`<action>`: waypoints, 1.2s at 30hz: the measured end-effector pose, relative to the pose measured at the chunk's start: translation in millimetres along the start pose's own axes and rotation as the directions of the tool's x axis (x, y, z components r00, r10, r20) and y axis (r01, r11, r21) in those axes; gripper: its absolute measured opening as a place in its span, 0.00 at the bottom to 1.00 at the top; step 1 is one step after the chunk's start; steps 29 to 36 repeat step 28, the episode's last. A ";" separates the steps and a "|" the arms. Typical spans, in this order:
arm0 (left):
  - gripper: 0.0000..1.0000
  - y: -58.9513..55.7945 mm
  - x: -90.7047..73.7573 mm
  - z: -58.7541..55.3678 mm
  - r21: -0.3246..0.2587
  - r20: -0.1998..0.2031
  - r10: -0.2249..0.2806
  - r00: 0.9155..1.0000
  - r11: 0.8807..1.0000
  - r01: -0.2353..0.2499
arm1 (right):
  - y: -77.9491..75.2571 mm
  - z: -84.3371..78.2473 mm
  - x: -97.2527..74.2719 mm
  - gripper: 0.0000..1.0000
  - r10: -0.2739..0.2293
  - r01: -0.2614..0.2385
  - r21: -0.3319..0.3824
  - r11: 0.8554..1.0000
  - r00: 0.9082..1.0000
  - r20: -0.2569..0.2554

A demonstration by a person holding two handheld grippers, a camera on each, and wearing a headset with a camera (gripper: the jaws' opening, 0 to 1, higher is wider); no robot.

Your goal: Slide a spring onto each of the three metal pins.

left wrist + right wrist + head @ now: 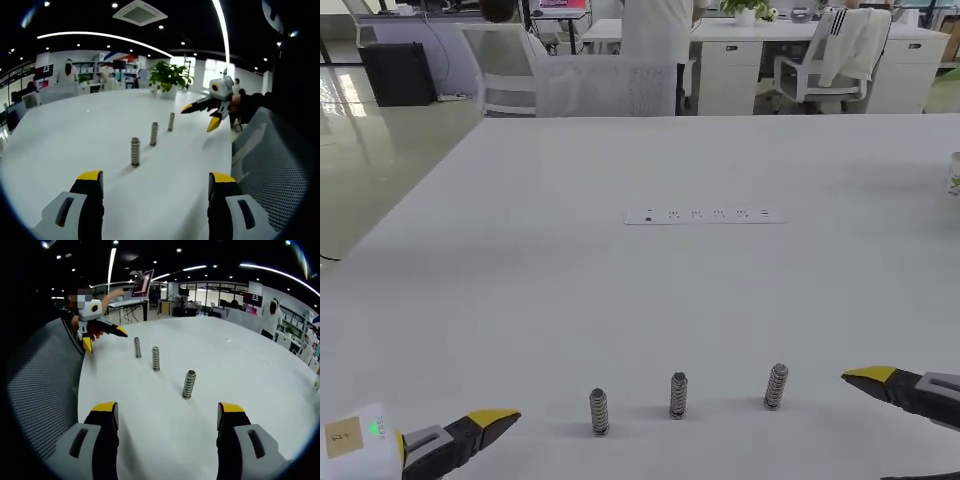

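Springs, three of them, each stand round an upright pin in a row near the front edge of the white table (620,300), so the task looks done or very nearly so. A power strip (705,215) is set into the table top well beyond the row.

The left gripper (505,418) hangs just off the row's left end. Its own view shows it (155,177) with jaws spread wide and nothing between them. The right gripper (860,378) is off the row's right end, and its own view shows it (167,407) likewise wide apart and empty. Neither touches a spring.

The left spring (599,411), middle spring (678,395) and right spring (776,386) stand apart from one another, the right one leaning slightly. A dark cap shows at the top of each, probably the pin (598,392) itself, though it is too small to tell whether every coil is seated right down.

By the look of them the springs are light, bare metal coils: stiff across the width, yielding along the length, slick and ready to roll or flick away. A gentle pinch across the middle coils should serve best. The pins may not be fixed, so a sideways nudge could topple them.
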State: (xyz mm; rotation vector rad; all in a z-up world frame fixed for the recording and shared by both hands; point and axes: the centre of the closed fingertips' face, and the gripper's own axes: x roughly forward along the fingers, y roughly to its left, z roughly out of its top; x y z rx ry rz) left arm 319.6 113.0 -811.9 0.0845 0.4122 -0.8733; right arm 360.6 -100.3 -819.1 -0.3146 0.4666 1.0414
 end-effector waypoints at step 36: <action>0.84 1.6 0.1 1.4 -0.006 -0.002 0.023 1.000 1.000 -0.023 | -5.3 -1.1 -2.0 0.80 0.004 -0.004 0.002 1.000 1.000 0.000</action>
